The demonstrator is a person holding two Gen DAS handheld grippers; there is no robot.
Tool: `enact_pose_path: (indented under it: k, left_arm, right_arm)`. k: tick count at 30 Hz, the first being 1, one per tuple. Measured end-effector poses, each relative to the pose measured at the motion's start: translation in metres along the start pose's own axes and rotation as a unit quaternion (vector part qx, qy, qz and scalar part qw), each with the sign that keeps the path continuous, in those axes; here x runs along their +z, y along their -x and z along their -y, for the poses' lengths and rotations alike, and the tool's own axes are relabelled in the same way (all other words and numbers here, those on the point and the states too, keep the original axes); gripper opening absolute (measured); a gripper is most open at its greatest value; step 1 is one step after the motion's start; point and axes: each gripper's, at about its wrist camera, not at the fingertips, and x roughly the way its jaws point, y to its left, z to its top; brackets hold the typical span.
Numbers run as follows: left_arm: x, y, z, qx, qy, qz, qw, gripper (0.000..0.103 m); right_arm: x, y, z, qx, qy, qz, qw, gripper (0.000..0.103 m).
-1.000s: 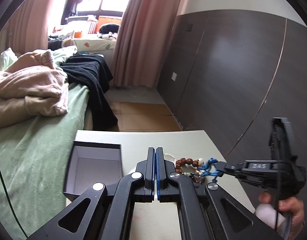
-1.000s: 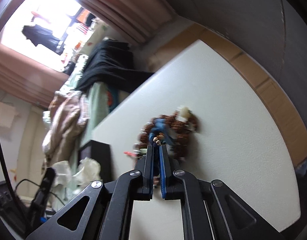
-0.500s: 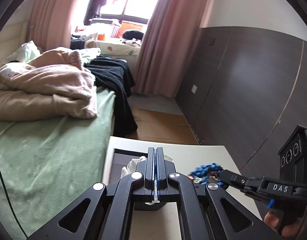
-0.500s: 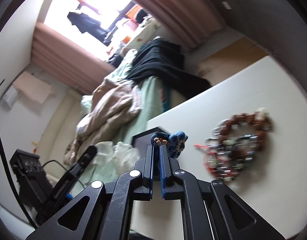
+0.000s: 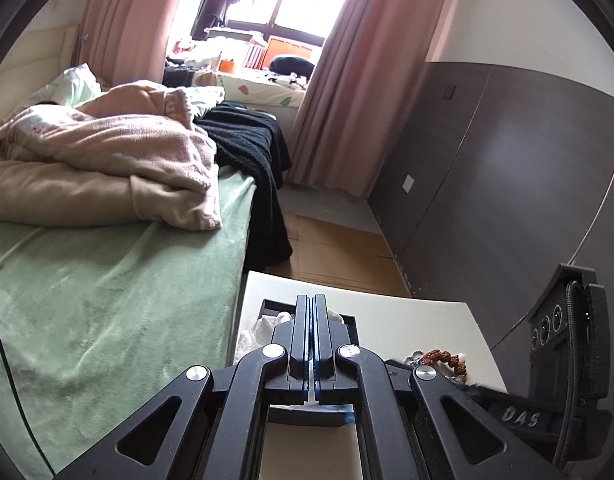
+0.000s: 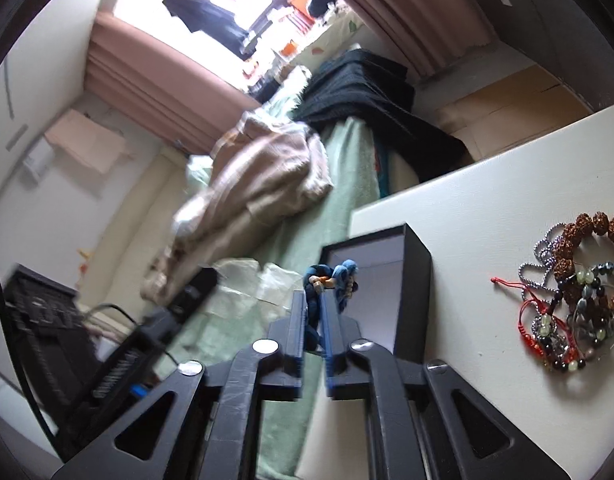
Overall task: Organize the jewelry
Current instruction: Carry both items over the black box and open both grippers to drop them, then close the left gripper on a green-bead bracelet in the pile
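The blue bracelet (image 6: 331, 280) is pinched between the fingers of my right gripper (image 6: 315, 308), a knot of blue cord with a few pale and orange beads bunched at the fingertips and a loop trailing down between them. It hangs over the open mouth of the black jewelry box (image 6: 417, 280), whose pale lining shows just behind it; whether the cord touches the box I cannot tell. The box stands on the left end of the white table (image 6: 487, 200), close to its left edge. To the right on the same table, well apart from the box, lies the pile of remaining bracelets (image 6: 575, 296): brown seed beads, a red cord, dark and green glass beads, all tangled together. My left gripper (image 5: 311, 340) is clenched, its two fingers pressed flat together with nothing visible between them, and it is poised above the near side of the box (image 5: 349, 322). Just left of its fingers, some crumpled white paper (image 5: 263, 328) shows at the box. In the left wrist view the brown beads of the pile (image 5: 443, 360) peek out at the right, near the black body of my other gripper. Beyond the table's left edge is the green bed (image 5: 107, 300) with a pink blanket (image 5: 107, 160) heaped on it and a black garment (image 5: 251, 148) draped over its far corner.
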Motion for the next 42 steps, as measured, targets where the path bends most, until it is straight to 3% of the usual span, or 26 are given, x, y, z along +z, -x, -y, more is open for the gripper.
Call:
enact_pose_path:
  k: [2,11,13,14,15,16,18,30,38,42]
  left_arm:
    - [-0.001,-0.003,0.002,-0.003,0.001,-0.004,1.0000,0.000]
    - [-0.002,-0.016,0.016,-0.007,0.003,-0.003,1.0000,0.004]
    - [-0.001,-0.027,0.018,0.002,0.005,-0.035,0.9994,0.023]
    - [-0.002,-0.032,0.017,0.007,0.012,-0.047,0.9988,0.050]
    - [-0.004,-0.034,0.016,0.009,0.019,-0.049,0.9986,0.071]
    - [-0.006,-0.033,0.014,0.009,0.028,-0.041,0.9987,0.075]
    - [-0.008,-0.028,0.015,0.008,0.037,-0.024,0.9990,0.077]
    - [-0.031,-0.041,0.078,-0.037,-0.042,-0.055,0.9969,0.077]
    - [-0.054,-0.057,0.122,-0.068,-0.099,-0.081,0.9895,0.077]
    - [-0.065,-0.065,0.136,-0.064,-0.125,-0.092,0.9858,0.077]
  right_arm:
    - [0.000,0.005,0.012,-0.028,-0.020,0.012,0.999,0.064]
    - [-0.003,0.047,0.048,-0.085,-0.058,0.030,0.994,0.065]
    - [-0.005,0.055,0.052,-0.092,-0.063,0.025,0.993,0.066]
    - [-0.004,0.057,0.053,-0.095,-0.062,0.025,0.993,0.065]
    - [-0.004,0.061,0.054,-0.099,-0.061,0.027,0.993,0.065]
    - [-0.003,0.065,0.054,-0.103,-0.059,0.030,0.993,0.065]
    - [-0.003,0.077,0.055,-0.110,-0.056,0.040,0.992,0.065]
    - [-0.004,0.136,0.096,-0.162,-0.088,0.049,0.982,0.066]
    - [-0.006,0.153,0.121,-0.183,-0.116,0.041,0.975,0.066]
    - [-0.006,0.157,0.135,-0.183,-0.135,0.036,0.973,0.066]
